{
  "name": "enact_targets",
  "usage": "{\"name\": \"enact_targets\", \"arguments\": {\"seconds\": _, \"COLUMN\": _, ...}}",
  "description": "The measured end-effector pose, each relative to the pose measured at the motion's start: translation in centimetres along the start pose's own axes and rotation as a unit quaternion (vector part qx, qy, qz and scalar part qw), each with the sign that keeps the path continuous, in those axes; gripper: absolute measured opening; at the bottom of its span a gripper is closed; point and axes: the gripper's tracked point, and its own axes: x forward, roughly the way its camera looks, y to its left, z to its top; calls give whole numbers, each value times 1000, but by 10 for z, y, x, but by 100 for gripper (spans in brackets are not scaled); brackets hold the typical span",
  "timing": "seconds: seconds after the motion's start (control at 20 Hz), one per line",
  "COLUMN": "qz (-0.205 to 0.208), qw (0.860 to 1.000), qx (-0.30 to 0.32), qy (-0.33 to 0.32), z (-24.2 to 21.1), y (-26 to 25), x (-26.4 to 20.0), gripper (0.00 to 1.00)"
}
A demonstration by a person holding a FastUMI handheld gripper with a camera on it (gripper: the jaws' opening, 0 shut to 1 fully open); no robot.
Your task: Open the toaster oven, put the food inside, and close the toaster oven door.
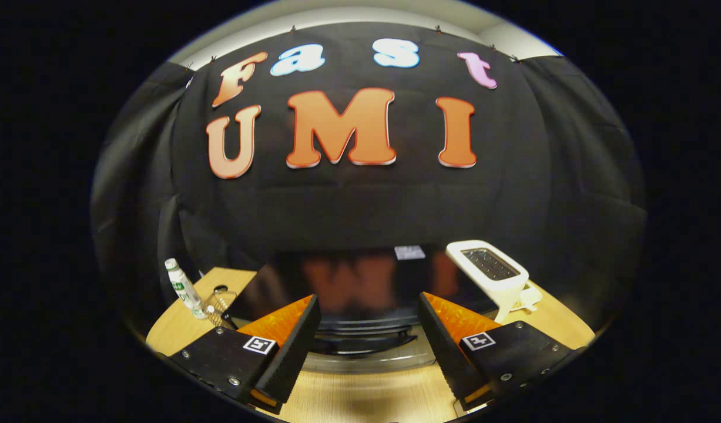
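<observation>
The toaster oven (360, 288) is a black glossy box on the wooden table, seen from above just ahead of the fingers. Its shiny top reflects the wall behind. Its front edge with a dark handle bar (366, 342) lies between the fingertips, lower down. My gripper (369, 329) is open, its two black fingers with orange sides spread wide to either side of the oven's front, holding nothing. I cannot tell from here whether the oven door stands open or closed. The food is not recognisable.
A white pop-up toaster (490, 270) stands to the right of the oven. Left of the oven are a white bottle with a green label (183, 288) and a small clear glass item (219, 302). The wooden table (366, 393) extends below the fingers.
</observation>
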Motion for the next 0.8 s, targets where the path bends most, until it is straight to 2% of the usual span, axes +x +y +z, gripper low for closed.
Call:
{"name": "enact_targets", "arguments": {"seconds": 0.1, "qz": 6, "qw": 1000, "qx": -13, "qy": 12, "z": -12, "y": 8, "x": 4, "gripper": 99}}
{"name": "enact_targets", "arguments": {"seconds": 0.45, "qz": 7, "qw": 1000, "qx": -4, "qy": -2, "z": -12, "y": 12, "x": -4, "gripper": 99}}
{"name": "enact_targets", "arguments": {"seconds": 0.8, "qz": 9, "qw": 1000, "qx": -4, "qy": 21, "z": -49, "y": 6, "x": -58, "gripper": 99}}
